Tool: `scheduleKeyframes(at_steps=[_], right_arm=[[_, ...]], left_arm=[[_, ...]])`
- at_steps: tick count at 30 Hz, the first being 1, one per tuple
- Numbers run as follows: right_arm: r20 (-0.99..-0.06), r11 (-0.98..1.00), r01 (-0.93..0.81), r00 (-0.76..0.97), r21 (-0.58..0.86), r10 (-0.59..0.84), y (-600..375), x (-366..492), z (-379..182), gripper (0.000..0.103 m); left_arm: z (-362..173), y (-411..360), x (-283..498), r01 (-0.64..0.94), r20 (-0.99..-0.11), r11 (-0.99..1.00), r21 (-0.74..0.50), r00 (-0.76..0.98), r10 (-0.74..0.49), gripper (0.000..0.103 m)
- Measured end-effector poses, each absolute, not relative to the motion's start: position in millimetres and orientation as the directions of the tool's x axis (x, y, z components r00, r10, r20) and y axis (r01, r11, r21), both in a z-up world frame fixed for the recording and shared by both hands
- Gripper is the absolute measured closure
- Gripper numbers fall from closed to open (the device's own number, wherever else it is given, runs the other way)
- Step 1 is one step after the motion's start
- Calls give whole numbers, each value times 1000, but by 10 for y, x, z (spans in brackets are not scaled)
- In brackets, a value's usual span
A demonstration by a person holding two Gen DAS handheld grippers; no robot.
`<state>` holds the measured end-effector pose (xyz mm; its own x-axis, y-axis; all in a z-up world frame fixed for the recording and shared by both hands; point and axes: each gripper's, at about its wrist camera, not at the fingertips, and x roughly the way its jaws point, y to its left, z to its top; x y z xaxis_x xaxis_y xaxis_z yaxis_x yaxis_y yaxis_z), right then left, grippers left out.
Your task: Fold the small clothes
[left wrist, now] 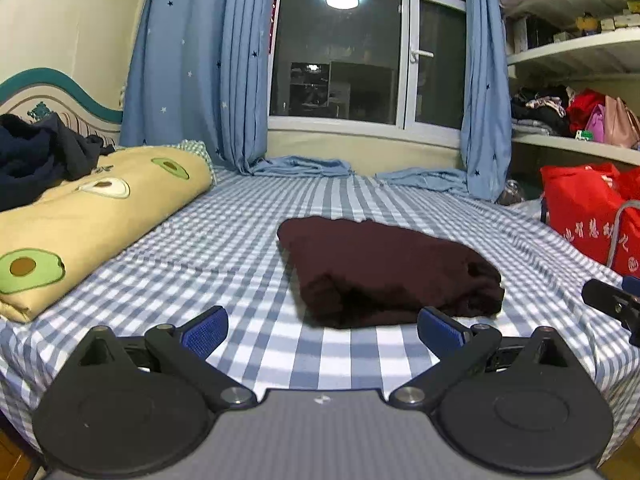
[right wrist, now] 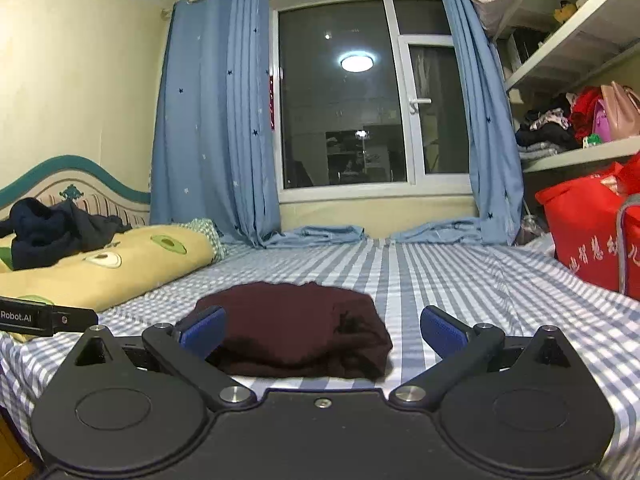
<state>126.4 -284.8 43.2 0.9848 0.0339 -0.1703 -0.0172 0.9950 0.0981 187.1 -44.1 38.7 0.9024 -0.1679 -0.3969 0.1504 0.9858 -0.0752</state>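
1. My left gripper (left wrist: 322,332) has its jaws spread wide, holding nothing, above the checked bed sheet (left wrist: 240,248).
2. The folded maroon garment (left wrist: 384,272) lies on the bed just ahead of those jaws, towards the right one.
3. My right gripper (right wrist: 323,332) is also wide open and empty; the garment (right wrist: 296,328) sits just ahead between its jaws, nearer the left one.
4. An avocado-print quilt (left wrist: 96,216) lies well to the left.

Both wrist views low over bed (left wrist: 240,240), facing window (right wrist: 340,112).
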Motion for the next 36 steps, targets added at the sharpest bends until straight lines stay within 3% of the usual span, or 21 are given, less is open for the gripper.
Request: scheduleKeyframes(at_steps=[14, 36], right_arm=[[-247, 992, -9, 968, 122, 39, -2753, 1444, 214, 0], [-263, 993, -10, 964, 120, 41, -2783, 1581, 148, 0]], left_arm=[[171, -336, 1976, 124, -450, 988, -87, 880, -150, 1], [66, -307, 2092, 107, -479, 989, -98, 866, -141, 1]])
